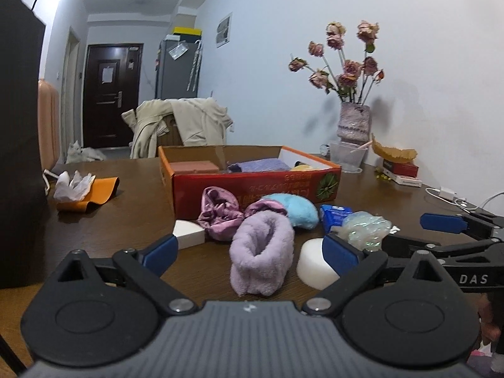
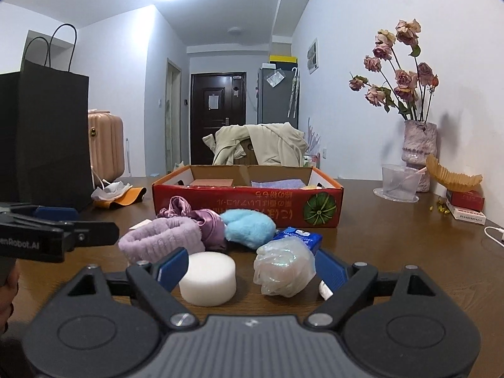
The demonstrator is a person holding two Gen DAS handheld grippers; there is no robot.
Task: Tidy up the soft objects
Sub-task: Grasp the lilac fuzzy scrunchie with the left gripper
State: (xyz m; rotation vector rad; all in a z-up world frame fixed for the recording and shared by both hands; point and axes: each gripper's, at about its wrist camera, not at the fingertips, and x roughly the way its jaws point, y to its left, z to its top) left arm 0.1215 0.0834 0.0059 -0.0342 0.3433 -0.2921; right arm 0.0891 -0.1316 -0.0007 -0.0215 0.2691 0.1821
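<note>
Two hand-held grippers, both wide, nothing held. Left hand-held gripper (image 1: 249,250) frames lilac towel roll (image 1: 261,253) in front of red box (image 1: 252,189). Go low & centred, pinch mid-roll, w/o nudging white sponge (image 1: 315,264).

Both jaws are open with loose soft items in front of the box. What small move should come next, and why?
Probably ease the left gripper forward and close on the lavender fleece roll: it lies untouched between the open jaws, on the table before the red cardboard box.

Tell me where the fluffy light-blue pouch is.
In both wrist views the fluffy light-blue pouch lies on the brown wooden table, just in front of the red cardboard box, between the purple satin scrunchie and the blue tissue packet.
</note>
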